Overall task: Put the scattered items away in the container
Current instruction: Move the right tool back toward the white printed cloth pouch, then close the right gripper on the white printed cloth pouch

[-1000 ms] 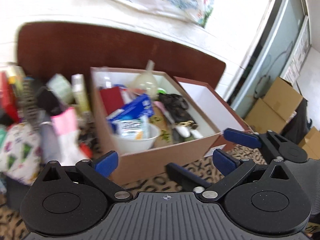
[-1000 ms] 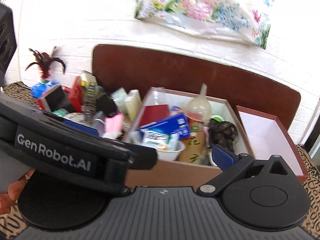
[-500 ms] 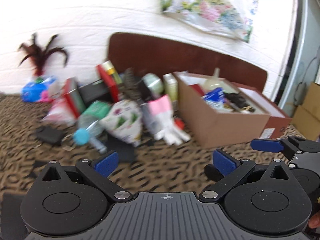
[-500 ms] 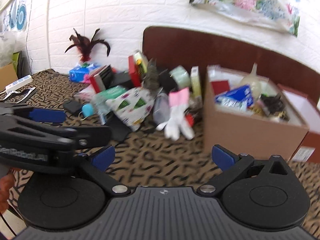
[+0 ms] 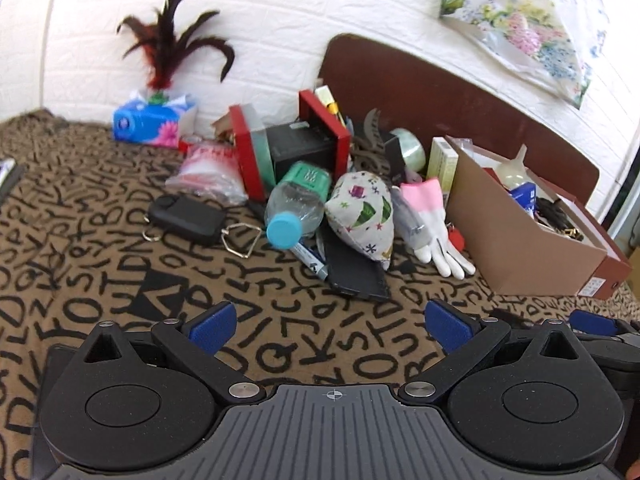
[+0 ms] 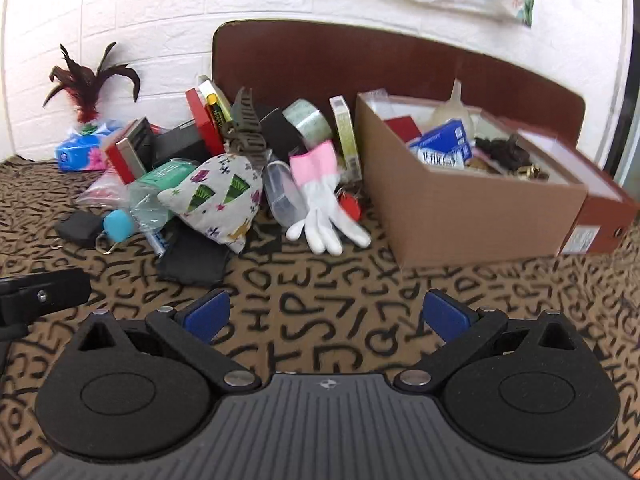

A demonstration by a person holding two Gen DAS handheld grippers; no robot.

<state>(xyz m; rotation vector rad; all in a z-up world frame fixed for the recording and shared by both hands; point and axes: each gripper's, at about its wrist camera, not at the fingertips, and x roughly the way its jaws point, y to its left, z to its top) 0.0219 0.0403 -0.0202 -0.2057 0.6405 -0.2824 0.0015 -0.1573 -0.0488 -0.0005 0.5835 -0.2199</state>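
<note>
A brown cardboard box (image 6: 472,216) (image 5: 516,240) stands at the right with several items inside. Left of it lies a scattered pile: a white and pink glove (image 6: 320,204) (image 5: 434,224), a patterned cloth pouch (image 6: 220,196) (image 5: 362,216), a plastic bottle with a blue cap (image 5: 292,212) (image 6: 132,216), a flat black case (image 5: 352,268) and a black scale (image 5: 184,220). My left gripper (image 5: 330,326) and my right gripper (image 6: 326,316) both stand open and empty, low over the patterned cloth, well short of the pile.
Red boxes (image 5: 324,136), a tape roll (image 6: 308,120) and a hair claw (image 6: 246,128) lie behind the pile. A blue tissue pack (image 5: 152,122) with feathers stands far left. A red-brown lid (image 6: 600,208) sits beside the box, before a dark headboard (image 6: 360,60).
Both grippers have pulled back from over the box and swung left, so the scattered pile is now in front of them. Both stay open and empty.
</note>
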